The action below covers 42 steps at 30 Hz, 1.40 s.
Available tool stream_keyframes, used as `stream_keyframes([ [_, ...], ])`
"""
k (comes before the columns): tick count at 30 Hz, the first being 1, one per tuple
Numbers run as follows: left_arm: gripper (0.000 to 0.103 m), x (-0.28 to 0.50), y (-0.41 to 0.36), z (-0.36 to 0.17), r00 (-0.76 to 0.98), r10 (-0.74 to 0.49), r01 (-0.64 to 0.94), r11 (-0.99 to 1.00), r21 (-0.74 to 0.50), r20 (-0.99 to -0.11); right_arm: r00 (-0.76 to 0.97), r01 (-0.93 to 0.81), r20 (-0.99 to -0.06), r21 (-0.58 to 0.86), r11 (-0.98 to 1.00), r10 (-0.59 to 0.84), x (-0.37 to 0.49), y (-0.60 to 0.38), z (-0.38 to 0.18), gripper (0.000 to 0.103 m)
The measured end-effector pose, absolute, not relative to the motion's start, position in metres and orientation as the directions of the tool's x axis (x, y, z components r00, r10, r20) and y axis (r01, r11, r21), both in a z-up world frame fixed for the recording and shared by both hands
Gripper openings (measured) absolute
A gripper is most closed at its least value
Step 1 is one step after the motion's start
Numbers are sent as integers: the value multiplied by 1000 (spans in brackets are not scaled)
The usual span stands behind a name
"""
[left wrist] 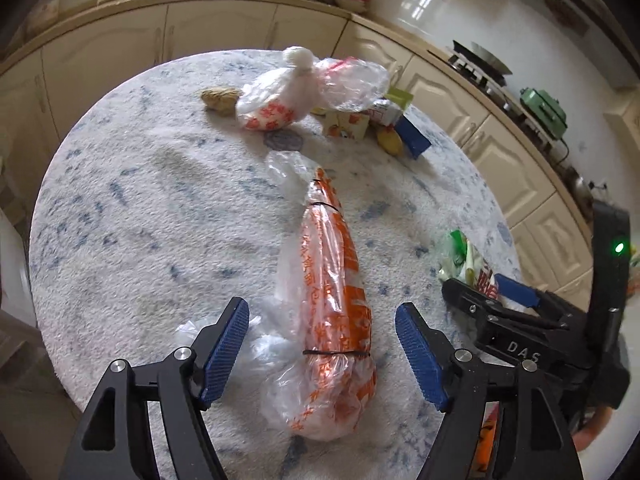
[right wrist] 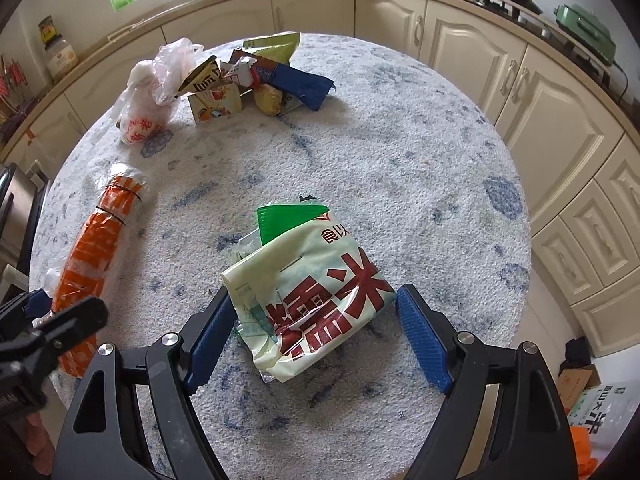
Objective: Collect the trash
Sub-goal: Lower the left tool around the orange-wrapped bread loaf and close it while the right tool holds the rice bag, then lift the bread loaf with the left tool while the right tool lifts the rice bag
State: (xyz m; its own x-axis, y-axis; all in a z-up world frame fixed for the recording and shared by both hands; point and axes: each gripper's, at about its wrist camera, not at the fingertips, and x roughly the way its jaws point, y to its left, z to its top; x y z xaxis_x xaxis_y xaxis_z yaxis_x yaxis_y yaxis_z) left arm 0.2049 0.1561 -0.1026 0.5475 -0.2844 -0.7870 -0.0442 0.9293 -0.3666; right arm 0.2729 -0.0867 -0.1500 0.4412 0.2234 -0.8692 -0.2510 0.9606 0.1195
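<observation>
Most of the collecting looks undone: the trash lies scattered over the round table (right wrist: 400,128) and no bin or collecting bag shows in either view.

In the left wrist view the left gripper (left wrist: 322,344) stands released, its blue pads apart on either side of the orange-printed plastic bag (left wrist: 332,292), which lies flat on the cloth, running from 6 o'clock toward the centre. Neither pad presses on it.

In the right wrist view the right gripper (right wrist: 314,328) straddles the pale rice packet (right wrist: 316,292) at about 6 o'clock. Its left pad sits against the packet's edge, though whether it truly grips is hard to judge; the right pad stands clear, so I read it as unclenched.

At 11 to 12 o'clock a heap of wrappers (right wrist: 260,80) and a knotted white bag (right wrist: 146,108) wait untouched.
</observation>
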Motion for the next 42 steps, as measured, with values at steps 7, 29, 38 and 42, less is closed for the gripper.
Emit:
stream_keyframes([
  [7,74,187,169,-89,569,-269,-58,930,-364,-777,443,-245,-872,105,964,208,274,-84,-151,83],
  [29,27,228,114,-102,559,-64,-74,989,-126,-826,463,-219,-867,92,971,186,276,-84,-149,81],
  [38,26,227,101,-92,575,-94,-25,991,-132,-813,526,-162,-832,104,981,175,262,-105,-131,79],
  [42,20,223,89,-83,596,-107,9,992,-127,-796,545,-139,-821,114,984,172,254,-117,-125,60],
])
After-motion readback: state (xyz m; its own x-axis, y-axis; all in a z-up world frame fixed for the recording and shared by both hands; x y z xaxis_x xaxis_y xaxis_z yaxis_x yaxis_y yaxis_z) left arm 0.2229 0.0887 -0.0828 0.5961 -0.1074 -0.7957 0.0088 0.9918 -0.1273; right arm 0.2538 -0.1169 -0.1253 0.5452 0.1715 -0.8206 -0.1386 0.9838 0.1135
